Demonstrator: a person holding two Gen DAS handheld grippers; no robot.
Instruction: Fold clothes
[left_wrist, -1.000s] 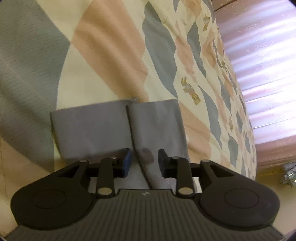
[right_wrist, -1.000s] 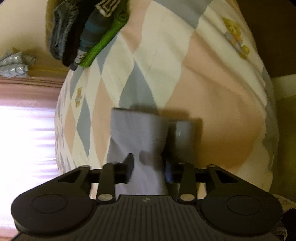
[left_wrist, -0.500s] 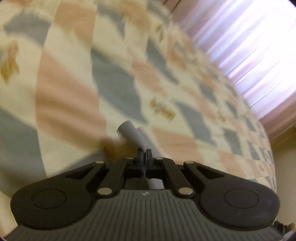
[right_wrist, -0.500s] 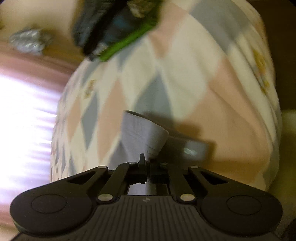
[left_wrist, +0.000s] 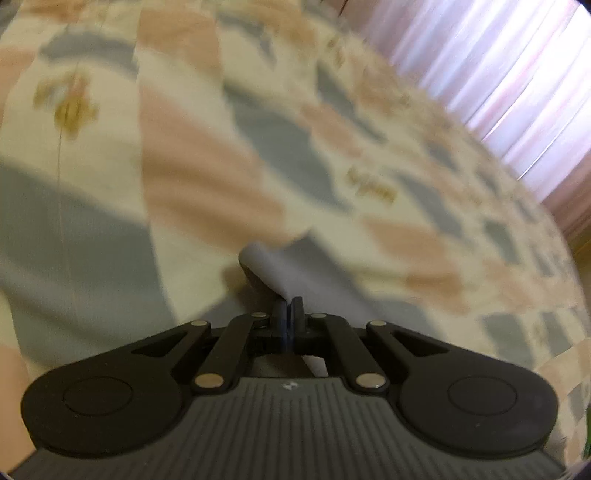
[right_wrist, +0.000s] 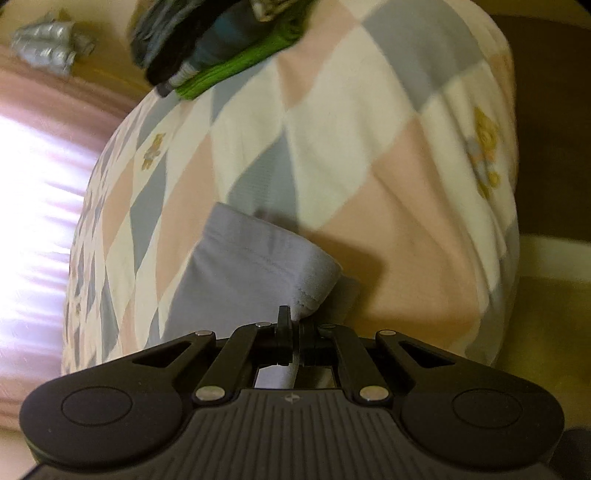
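Both my left tool and right tool pinch the grey garment's edge (folding barely begun); the bed's pile looks done.

You won't find any readable words or numbers here. The only mark is a small pale emblem on the ribbed body of the left gripper and of the right gripper; its shape is too small to make out.
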